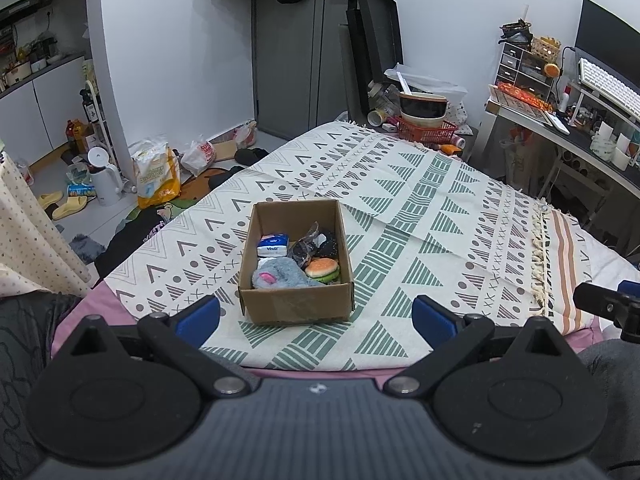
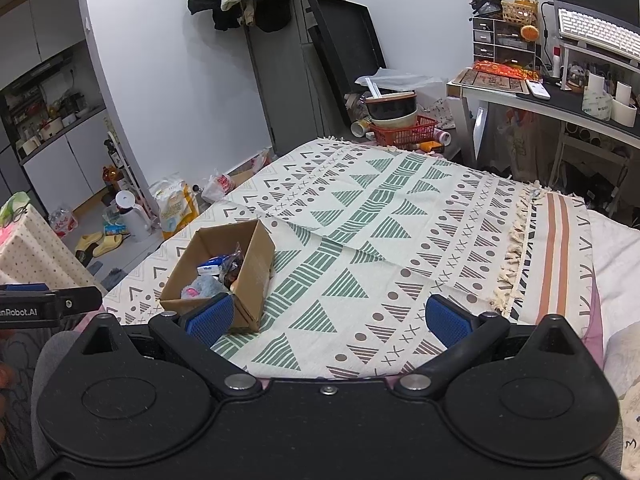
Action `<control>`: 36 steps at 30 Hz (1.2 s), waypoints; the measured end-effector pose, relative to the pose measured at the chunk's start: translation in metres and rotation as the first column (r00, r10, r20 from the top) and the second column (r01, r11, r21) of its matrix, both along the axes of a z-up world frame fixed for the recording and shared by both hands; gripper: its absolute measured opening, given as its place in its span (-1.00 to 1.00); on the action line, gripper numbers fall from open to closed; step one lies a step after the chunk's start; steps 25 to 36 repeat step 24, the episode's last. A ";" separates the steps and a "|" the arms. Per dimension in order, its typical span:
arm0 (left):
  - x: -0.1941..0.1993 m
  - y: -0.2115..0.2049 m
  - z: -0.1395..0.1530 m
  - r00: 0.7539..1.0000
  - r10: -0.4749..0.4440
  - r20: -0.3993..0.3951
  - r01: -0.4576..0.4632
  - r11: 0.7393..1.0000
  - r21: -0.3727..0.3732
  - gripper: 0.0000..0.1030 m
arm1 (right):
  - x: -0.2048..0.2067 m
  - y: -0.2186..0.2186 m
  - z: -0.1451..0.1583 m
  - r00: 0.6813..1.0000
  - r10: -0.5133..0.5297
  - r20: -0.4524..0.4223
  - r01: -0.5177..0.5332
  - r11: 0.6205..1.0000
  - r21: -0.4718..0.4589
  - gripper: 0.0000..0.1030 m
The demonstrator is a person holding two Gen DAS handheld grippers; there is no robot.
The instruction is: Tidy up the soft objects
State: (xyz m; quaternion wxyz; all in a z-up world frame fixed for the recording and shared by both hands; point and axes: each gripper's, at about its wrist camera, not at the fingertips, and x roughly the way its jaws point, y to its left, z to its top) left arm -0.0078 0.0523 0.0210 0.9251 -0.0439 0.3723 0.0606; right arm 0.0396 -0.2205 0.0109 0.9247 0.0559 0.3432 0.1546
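A cardboard box [image 1: 298, 304] stands on the patterned blanket [image 1: 420, 200]. In it lie a grey plush toy with a pink patch [image 1: 280, 275], a burger-shaped toy [image 1: 322, 269], a blue and white tissue pack [image 1: 273, 245] and a dark item in clear plastic [image 1: 306, 246]. My left gripper [image 1: 316, 318] is open and empty, just in front of the box. My right gripper [image 2: 328, 318] is open and empty, to the right of the box [image 2: 224, 272], with its left fingertip [image 2: 210, 316] overlapping the box's near corner.
The blanket [image 2: 400, 220] covers a bed. A red basket with bowls [image 1: 426, 120] sits beyond its far end. A cluttered desk [image 1: 580, 120] stands at the right. Bags, slippers and a white kettle [image 1: 104, 176] lie on the floor at the left.
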 end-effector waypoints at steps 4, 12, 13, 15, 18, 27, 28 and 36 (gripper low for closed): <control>0.000 0.002 -0.002 1.000 -0.003 -0.003 0.003 1.000 0.009 0.97 | 0.001 0.001 -0.001 1.000 0.000 -0.005 0.000 1.000 0.007 1.00; 0.003 0.010 -0.005 1.000 0.014 -0.010 -0.014 1.000 0.005 0.97 | 0.005 0.010 0.003 1.000 0.012 0.003 -0.012 1.000 0.003 1.00; 0.004 0.011 -0.005 1.000 0.015 -0.012 -0.015 1.000 0.005 0.97 | 0.006 0.011 0.003 1.000 0.015 0.003 -0.015 1.000 0.002 1.00; 0.006 0.013 -0.006 1.000 0.016 -0.015 -0.016 1.000 0.002 0.97 | 0.009 0.015 0.003 1.000 0.020 0.002 -0.020 1.000 0.000 1.00; 0.010 0.015 -0.007 1.000 0.015 -0.019 -0.016 1.000 -0.003 0.97 | 0.013 0.020 0.004 1.000 0.026 0.000 -0.026 1.000 -0.001 1.00; 0.019 0.015 -0.008 1.000 -0.009 -0.017 0.009 1.000 -0.001 0.97 | 0.023 0.031 0.001 1.000 0.029 -0.011 -0.029 1.000 -0.001 1.00; 0.019 0.015 -0.008 1.000 -0.009 -0.017 0.009 1.000 -0.001 0.97 | 0.023 0.031 0.001 1.000 0.029 -0.011 -0.029 1.000 -0.001 1.00; 0.019 0.015 -0.008 1.000 -0.009 -0.017 0.009 1.000 -0.001 0.97 | 0.023 0.031 0.001 1.000 0.029 -0.011 -0.029 1.000 -0.001 1.00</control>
